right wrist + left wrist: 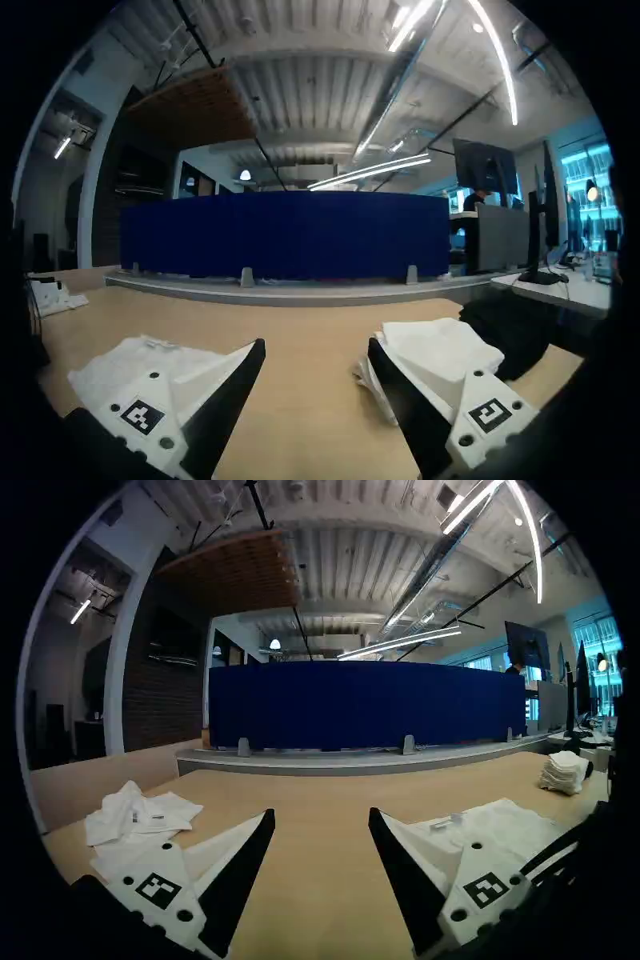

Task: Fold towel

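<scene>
Open office, exposed ceiling with strip lights. A long blue partition (360,704) runs along the far edge of a pale wood tabletop (320,792), with monitors on desks beyond its right end.

Flat towel (500,824): white, spread out near the front right corner of the tabletop in the left gripper view. The right-hand finger of the left gripper (320,816) overlaps its near edge. Contact cannot be told.

Left gripper: fingers set wide apart, bare wood between them, nothing held.

Crumpled towel (136,816): white, bunched with a tag showing, by the left edge of the tabletop. It lies just beyond that gripper's left-hand finger.

Stack of folded towels (564,772): white, near the right edge, farther back than the flat towel and apart from it.

Right gripper view: the spread white cloth (132,360) lies front left, partly behind the left-hand finger of the right gripper (316,344). The folded stack (436,344) sits just behind the right-hand finger, layered edges showing at its left side.

Right gripper: fingers also well parted, holding nothing, open tabletop in the gap.

A dark bulky object (512,324) rests just behind and to the right of the stack; what it is cannot be told.

Small white items (56,298) sit at the far left edge of the tabletop.
</scene>
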### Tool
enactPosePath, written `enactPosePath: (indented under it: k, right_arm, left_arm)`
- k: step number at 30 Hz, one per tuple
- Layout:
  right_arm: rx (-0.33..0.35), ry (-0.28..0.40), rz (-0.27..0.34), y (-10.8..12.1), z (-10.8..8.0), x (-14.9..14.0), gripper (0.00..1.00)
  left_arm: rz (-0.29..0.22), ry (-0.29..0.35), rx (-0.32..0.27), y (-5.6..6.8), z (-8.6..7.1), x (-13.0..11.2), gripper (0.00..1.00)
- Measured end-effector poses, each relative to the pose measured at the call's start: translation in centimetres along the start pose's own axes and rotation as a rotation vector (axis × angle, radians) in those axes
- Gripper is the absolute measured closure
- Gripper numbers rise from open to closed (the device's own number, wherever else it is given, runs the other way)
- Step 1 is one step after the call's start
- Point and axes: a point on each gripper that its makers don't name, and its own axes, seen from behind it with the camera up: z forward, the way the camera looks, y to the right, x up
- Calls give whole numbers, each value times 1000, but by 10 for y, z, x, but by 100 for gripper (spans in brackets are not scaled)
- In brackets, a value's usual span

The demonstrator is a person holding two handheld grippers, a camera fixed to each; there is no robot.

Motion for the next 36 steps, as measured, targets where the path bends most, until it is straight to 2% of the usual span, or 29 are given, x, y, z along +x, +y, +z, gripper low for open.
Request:
enactPosePath:
  k: [14,20,23,26,32,36]
  right_arm:
    - [3,0,0,0,-1,0,1]
    - [12,1,-2,-3,-1,1,1]
    - [10,2,-10,-3,-1,4,1]
    - [5,13,-18,-3,-3,19,0]
    - [10,18,-6,-5,-5,60,1]
    - [9,20,-12,-7,-8,95,1]
  left_arm:
    - [1,0,1,3,-2,1,14]
    - [1,0,12,-2,-1,1,14]
    - [3,-3,15,-1,-2,-1,14]
    - [19,-11,4,3,-3,2,14]
    - [26,-7,4,6,-3,34,14]
    - [20,3,1,9,-3,71,14]
